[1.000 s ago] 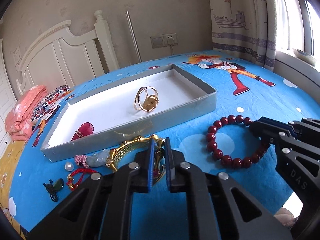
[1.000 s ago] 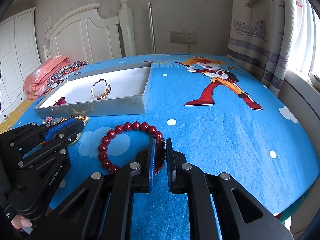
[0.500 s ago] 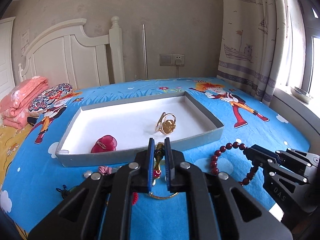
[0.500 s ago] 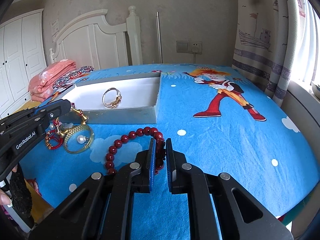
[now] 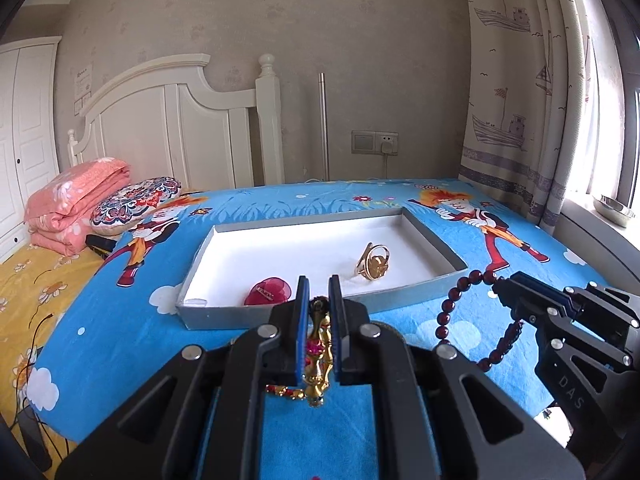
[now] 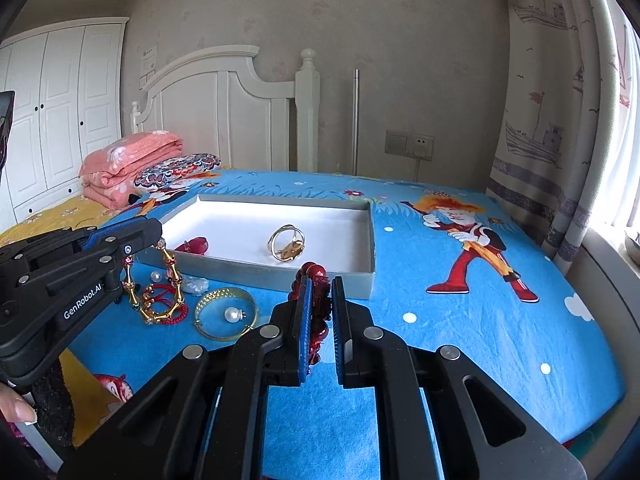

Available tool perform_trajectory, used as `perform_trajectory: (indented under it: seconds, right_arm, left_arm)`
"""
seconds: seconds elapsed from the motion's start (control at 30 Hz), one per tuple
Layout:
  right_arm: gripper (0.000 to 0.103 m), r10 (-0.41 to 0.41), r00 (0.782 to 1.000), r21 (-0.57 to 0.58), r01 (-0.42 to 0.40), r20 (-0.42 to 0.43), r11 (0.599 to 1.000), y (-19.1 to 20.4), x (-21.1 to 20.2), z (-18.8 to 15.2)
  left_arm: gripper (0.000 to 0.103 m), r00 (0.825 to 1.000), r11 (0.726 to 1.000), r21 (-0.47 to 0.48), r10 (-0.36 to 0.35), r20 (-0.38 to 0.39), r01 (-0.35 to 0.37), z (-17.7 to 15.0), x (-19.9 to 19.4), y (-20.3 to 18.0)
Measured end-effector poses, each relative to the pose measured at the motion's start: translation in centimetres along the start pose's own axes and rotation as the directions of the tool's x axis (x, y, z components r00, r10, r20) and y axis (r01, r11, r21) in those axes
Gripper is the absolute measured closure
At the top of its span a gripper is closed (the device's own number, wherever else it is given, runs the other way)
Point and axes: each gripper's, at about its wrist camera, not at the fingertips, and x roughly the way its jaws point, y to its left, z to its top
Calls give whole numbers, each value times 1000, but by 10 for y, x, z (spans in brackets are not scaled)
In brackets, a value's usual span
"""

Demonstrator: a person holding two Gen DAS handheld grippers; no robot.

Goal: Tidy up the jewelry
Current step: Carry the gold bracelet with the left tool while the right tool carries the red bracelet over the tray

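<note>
- Left tongs (image 5: 318,312), lower centre of frame, grip a gold bracelet (image 5: 316,360).
- Right tongs (image 6: 320,300) clamp a red bead bracelet (image 6: 316,280) near the grey tray (image 6: 370,240).

My left gripper (image 5: 319,320) hangs the gold bracelet (image 6: 158,292) before the near wall of the tray (image 5: 436,240). My right gripper (image 6: 319,312), to its right, lifts the bead bracelet (image 5: 460,320). In the tray, a ring (image 5: 373,262) lies right, a heart-shaped piece (image 5: 269,291) near-left. A bangle (image 6: 226,312) rings a pearl (image 6: 231,314) on the bedsheet (image 6: 460,320).
</note>
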Motion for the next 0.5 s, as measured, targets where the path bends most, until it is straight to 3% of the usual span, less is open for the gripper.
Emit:
perform_trajectory:
  seconds: [0.5]
  right_arm:
    - [94, 19, 998, -132, -10, 61, 991, 44, -20, 11]
  left_arm:
    - [94, 999, 998, -46, 45, -22, -46, -20, -13, 20]
